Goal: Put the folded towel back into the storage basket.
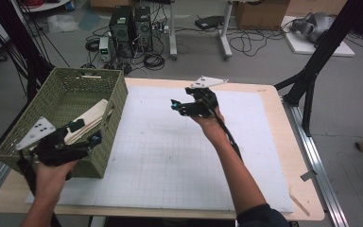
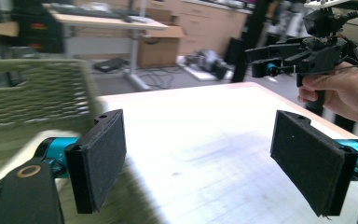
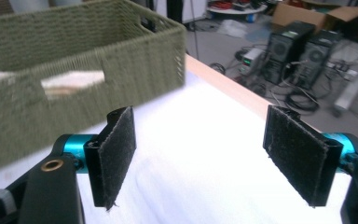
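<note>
A green woven basket (image 1: pixel 118 101) stands on the left side of the table, with a folded cream cloth (image 1: pixel 92 118) inside it. My left gripper (image 1: pixel 92 139) hovers at the basket's near right corner. Its jaws stand open with nothing between them (image 2: pixel 200 158), and the basket wall (image 2: pixel 32 93) blurs past on their left. My right gripper (image 1: pixel 175 106) is held above the middle of the white mat (image 1: pixel 179 156), pointing left toward the basket. It is open and empty (image 3: pixel 200 154). Ahead of it are the basket (image 3: pixel 135 60) and the cloth (image 3: pixel 72 81). The left gripper view also catches the right gripper (image 2: pixel 261 60) farther off.
The white gridded mat covers most of the wooden table (image 1: pixel 274 94). Behind the table, computer towers (image 1: pixel 130 26) and cables sit on the floor. Black frame posts (image 1: pixel 312 75) rise at the right and far left. A metal rail (image 1: pixel 312 156) runs along the table's right edge.
</note>
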The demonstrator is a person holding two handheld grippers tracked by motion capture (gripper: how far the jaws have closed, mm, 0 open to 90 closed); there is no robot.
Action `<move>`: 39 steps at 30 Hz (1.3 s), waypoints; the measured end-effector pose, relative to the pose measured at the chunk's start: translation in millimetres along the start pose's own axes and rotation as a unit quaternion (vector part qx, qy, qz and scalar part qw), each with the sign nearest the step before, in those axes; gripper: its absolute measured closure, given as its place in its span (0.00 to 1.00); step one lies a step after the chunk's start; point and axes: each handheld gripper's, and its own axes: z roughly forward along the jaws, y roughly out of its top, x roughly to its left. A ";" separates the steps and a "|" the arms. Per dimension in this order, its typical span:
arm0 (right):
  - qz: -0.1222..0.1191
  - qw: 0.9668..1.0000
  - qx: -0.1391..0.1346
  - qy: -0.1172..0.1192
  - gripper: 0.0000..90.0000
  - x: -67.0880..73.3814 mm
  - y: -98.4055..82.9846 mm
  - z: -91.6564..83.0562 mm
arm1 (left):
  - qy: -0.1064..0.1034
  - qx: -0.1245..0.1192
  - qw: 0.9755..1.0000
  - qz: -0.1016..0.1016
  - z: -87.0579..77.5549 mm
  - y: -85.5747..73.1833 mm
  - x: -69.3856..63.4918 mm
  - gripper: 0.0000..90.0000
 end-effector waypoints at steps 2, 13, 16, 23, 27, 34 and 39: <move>0.002 1.000 0.000 -0.010 0.24 -4.2 -11.2 -20.9 | -0.017 0.002 1.000 0.010 12.3 -2.0 -9.8 0.20; 0.021 0.997 -0.013 -0.073 0.19 -15.5 -74.7 -123.3 | -0.118 0.008 0.993 0.029 70.4 -14.5 -52.5 0.24; 0.023 0.996 -0.010 -0.087 0.19 -15.0 -85.0 -138.6 | -0.136 0.008 0.990 0.025 79.9 -19.0 -58.1 0.23; 0.044 0.989 0.001 -0.140 0.19 -7.2 -137.9 -185.7 | -0.177 0.028 0.983 0.042 111.9 -48.9 -75.3 0.23; 0.054 0.985 0.009 -0.161 0.19 -2.7 -158.8 -200.9 | -0.161 0.050 0.985 0.045 120.1 -65.5 -81.2 0.18; 0.067 0.979 -0.008 -0.192 0.19 -0.2 -176.9 -212.8 | -0.137 0.043 0.988 0.058 122.2 -76.3 -82.5 0.17; 0.060 0.981 -0.003 -0.184 0.19 3.2 -174.2 -208.1 | -0.130 0.039 0.990 0.049 116.1 -76.4 -78.6 0.19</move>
